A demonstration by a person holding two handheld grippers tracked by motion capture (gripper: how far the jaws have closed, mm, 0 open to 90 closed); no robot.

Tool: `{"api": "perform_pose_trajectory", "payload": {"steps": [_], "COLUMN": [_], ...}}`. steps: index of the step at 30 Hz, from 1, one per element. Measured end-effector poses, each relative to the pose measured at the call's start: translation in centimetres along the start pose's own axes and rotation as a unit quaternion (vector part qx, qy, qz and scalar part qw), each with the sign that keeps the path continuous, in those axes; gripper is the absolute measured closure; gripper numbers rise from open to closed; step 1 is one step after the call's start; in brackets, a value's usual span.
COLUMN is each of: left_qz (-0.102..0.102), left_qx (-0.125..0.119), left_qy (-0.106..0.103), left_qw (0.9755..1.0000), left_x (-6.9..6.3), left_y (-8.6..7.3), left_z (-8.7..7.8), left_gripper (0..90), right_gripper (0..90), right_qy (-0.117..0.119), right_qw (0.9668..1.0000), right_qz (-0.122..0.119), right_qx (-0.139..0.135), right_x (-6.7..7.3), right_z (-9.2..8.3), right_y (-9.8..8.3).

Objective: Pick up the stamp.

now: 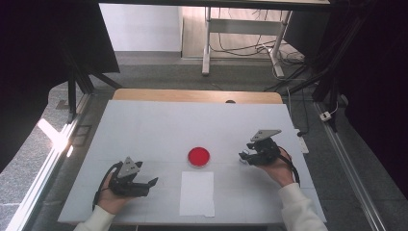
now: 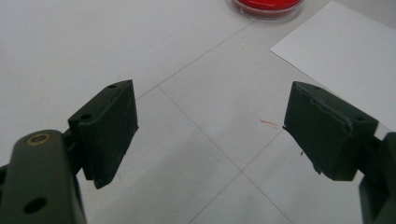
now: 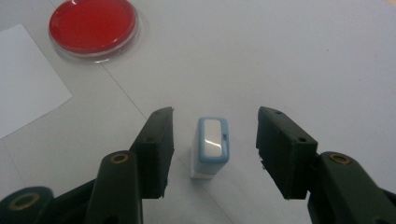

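A: Quick one. Landmark = the round red-filled clear plastic dish [image 1: 198, 156] mid-bench. Nearest the person, in front of the dish: a flat white paper sheet [image 1: 197, 193], just short of touching it.

B: Left gripper [image 1: 153, 182]?

A: Near-left of the dish, resting low by the white bench [image 1: 144, 125]. Fingers [image 2: 109, 130] spread wide, nothing between them. In the left gripper view the dish sits beyond them at the top edge.

B: Right gripper [image 1: 243, 157]?

A: Right of the dish, level with it. Its fingers [image 3: 156, 149] straddle the small white block with a pale blue rounded top [image 3: 211, 145], a stamp or eraser by the look. Block stands upright on the bench, right of the dish and apart from it. Gaps show on both sides, so the fingers are part open, not gripping yet.

B: Risks?

A: My read: the block is narrow and stands tall, and sits closer to one finger than the other. If that finger lands first, it could push or tip the block over before the other arrives. The glossy rounded cap could also slip out if they pinch high. Farther back, just bare bench and its wooden edge [image 1: 197, 95].
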State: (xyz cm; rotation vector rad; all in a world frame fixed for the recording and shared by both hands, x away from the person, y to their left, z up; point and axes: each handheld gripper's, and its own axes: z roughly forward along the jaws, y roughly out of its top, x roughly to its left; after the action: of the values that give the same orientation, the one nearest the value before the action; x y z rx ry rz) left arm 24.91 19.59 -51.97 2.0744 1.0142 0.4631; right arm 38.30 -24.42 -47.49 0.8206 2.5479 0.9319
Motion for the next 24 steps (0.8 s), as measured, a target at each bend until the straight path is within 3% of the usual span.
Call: {"api": "perform_pose_trajectory", "payload": {"steps": [16, 24], "left_qz": [0.001, 0.002], "left_qx": [0.004, 0.005], "left_qy": [-0.001, -0.001], "left_qw": [1.0000, 1.0000], "left_x": [-0.01, -0.03], "left_y": [-0.07, -0.10], "left_z": [0.09, 0.13], "left_gripper": [17.6, 17.6], "right_gripper": [61.9, 72.6], "right_qy": [-0.001, 0.010], "right_qw": [0.9999, 0.9998], "right_qz": [-0.013, -0.016], "right_qx": [0.006, 0.009], "right_x": [-0.02, -0.01], "right_z": [0.51, 0.51], "right_y": [-0.39, -0.47]}}
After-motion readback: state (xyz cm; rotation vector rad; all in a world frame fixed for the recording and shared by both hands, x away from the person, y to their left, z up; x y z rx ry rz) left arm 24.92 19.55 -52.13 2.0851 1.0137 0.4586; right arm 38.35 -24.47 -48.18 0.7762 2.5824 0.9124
